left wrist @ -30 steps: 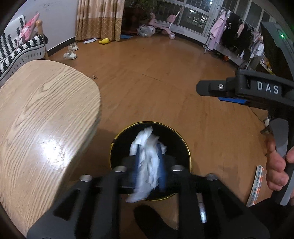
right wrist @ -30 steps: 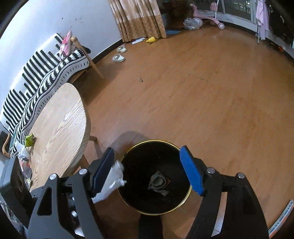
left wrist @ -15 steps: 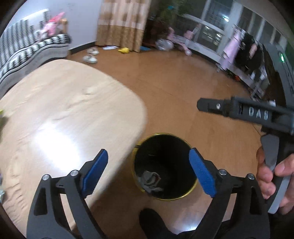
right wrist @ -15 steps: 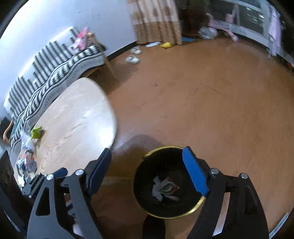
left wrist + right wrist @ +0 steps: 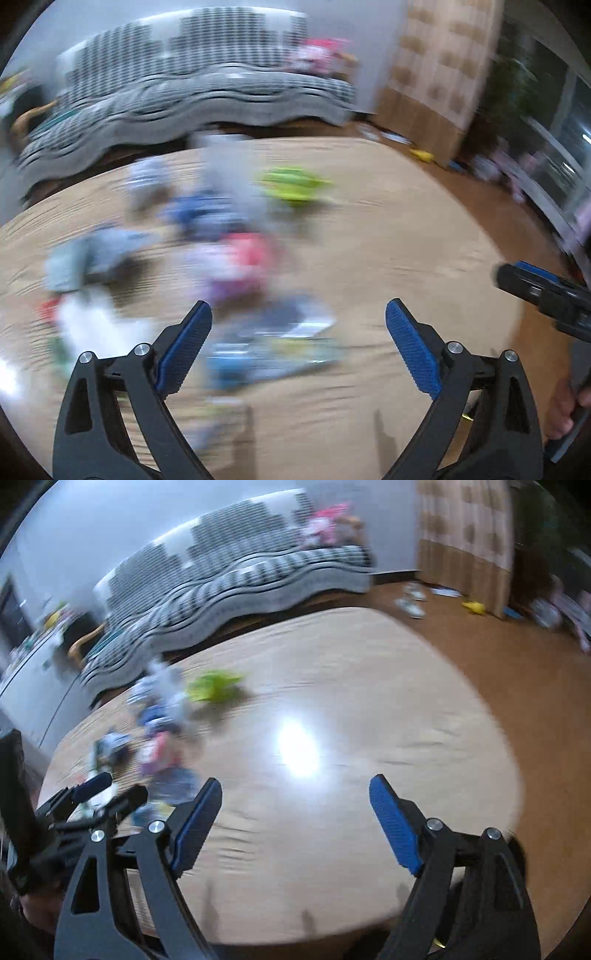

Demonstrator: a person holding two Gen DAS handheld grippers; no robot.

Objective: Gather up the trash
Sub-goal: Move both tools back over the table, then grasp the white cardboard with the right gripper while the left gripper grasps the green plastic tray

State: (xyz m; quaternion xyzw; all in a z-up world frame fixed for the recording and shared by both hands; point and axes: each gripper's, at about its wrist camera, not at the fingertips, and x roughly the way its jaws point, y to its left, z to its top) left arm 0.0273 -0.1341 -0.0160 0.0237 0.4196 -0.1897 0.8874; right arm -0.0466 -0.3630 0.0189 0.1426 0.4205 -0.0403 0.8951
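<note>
Both views have swung away from the black gold-rimmed bin on the floor to the pale oval wooden table [image 5: 406,229]. The left gripper [image 5: 297,345] and right gripper [image 5: 295,821] are both spread wide, empty. The blurred colourful pile of scrap wrappers [image 5: 221,258] lies on the table's far left; its orientation is unreadable.

Both fisheye views heavily motion-blurred; edges bent, corners vignetted black. Bright overhead glare seen on light oval wooden table [image 5: 299,753].
</note>
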